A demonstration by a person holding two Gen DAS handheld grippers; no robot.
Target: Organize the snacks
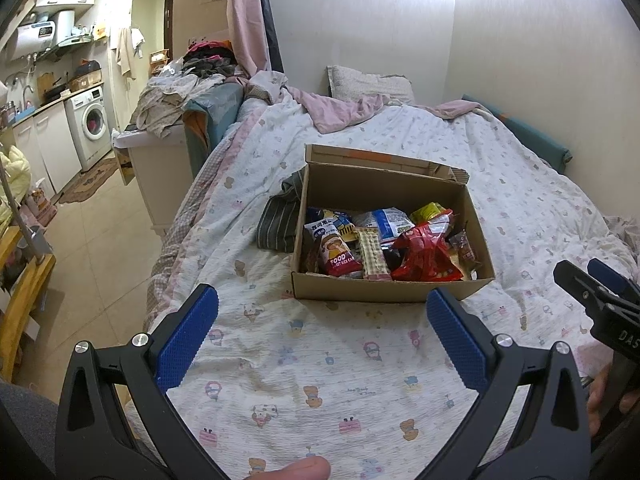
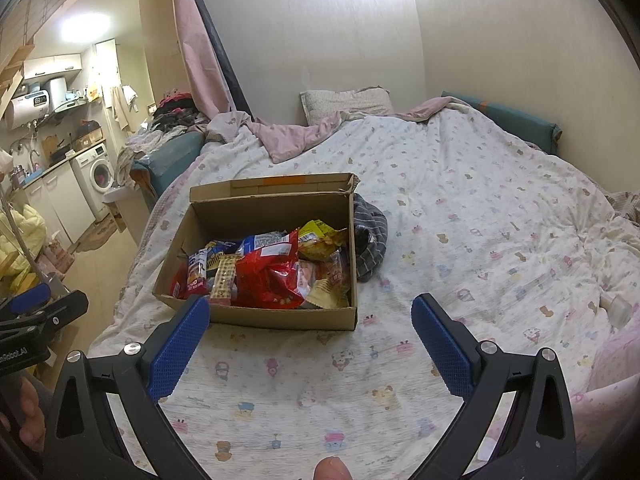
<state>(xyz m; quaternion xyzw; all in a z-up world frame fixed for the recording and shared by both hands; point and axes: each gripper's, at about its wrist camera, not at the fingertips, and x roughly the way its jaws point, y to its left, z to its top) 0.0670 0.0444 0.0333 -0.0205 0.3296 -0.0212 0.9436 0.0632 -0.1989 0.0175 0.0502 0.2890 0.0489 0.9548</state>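
Observation:
An open cardboard box (image 1: pixel 384 290) (image 2: pixel 280 318) stands on the bed with several snack packets in it: a big red bag (image 1: pixel 426 256) (image 2: pixel 272 276), a checked wafer bar (image 1: pixel 372 254) (image 2: pixel 223 280), a yellow packet (image 2: pixel 320 240) and a blue-and-white bag (image 1: pixel 390 222). My left gripper (image 1: pixel 322 304) is open, just short of the box's near wall, with nothing between its blue pads. Equally open and empty, my right gripper (image 2: pixel 310 312) hangs over the quilt at the box's near right corner. Each gripper shows at the edge of the other's view.
A dark striped cloth (image 1: pixel 280 220) (image 2: pixel 370 240) lies against the box's far side. The patterned quilt (image 1: pixel 304 368) covers the bed; a pillow (image 2: pixel 346 104) sits at the wall. The bed's left edge drops to a tiled floor (image 1: pixel 96 264). A small white object (image 2: pixel 618 308) lies at right.

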